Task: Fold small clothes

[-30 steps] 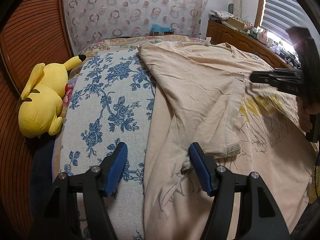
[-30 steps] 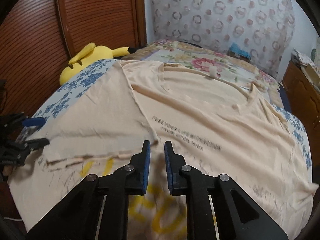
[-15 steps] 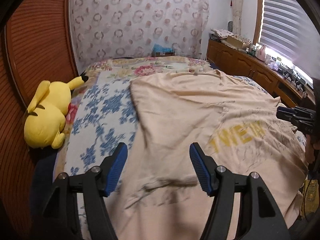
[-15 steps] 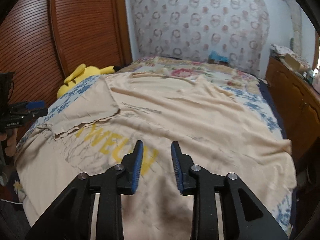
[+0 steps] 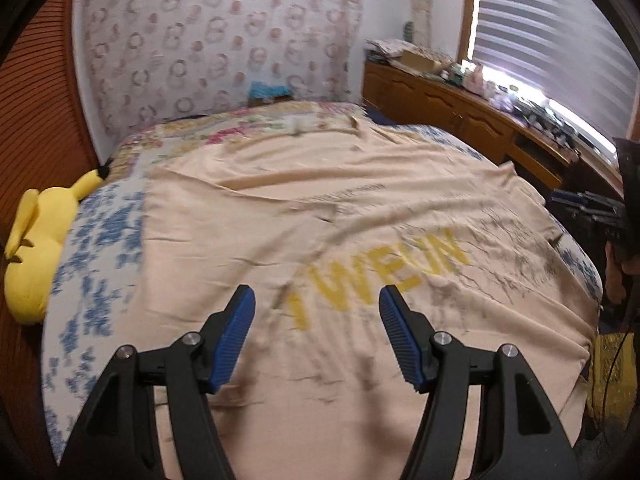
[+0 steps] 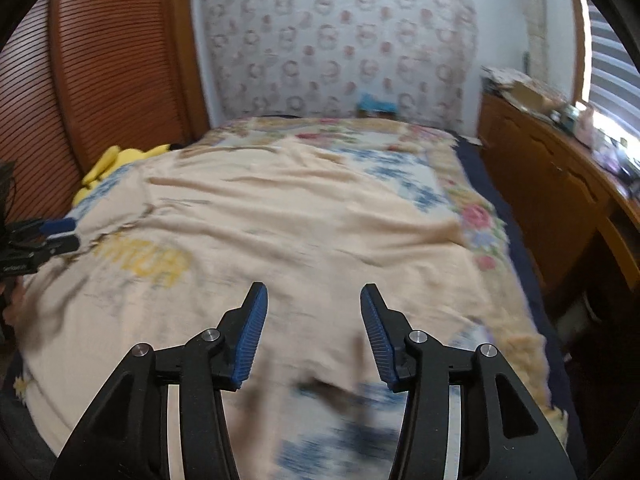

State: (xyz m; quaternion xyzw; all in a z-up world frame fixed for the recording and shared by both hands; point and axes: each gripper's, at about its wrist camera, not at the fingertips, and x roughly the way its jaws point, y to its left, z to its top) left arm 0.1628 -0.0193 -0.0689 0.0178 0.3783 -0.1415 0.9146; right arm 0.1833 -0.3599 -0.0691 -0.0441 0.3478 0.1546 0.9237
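Observation:
A beige T-shirt [image 5: 320,208] with yellow lettering [image 5: 380,272] lies spread over the bed; it also shows in the right wrist view [image 6: 280,224]. My left gripper [image 5: 314,304] is open and empty above the shirt's near hem, left of the lettering. My right gripper [image 6: 312,308] is open and empty above the shirt's right part. The right gripper also shows at the right edge of the left wrist view [image 5: 588,208]; the left gripper shows at the left edge of the right wrist view [image 6: 56,236]. Both views are blurred by motion.
A floral blue and white bedspread [image 5: 96,248] covers the bed. A yellow plush toy [image 5: 36,240] lies at the bed's left edge against a slatted wooden door [image 6: 100,80]. A wooden dresser [image 6: 560,184] with clutter runs along the right, under a window.
Both grippers have pulled back and up from the shirt, so more of the bed shows. The right gripper has opened wide. The folded-over sleeve flap is no longer clear in the blur.

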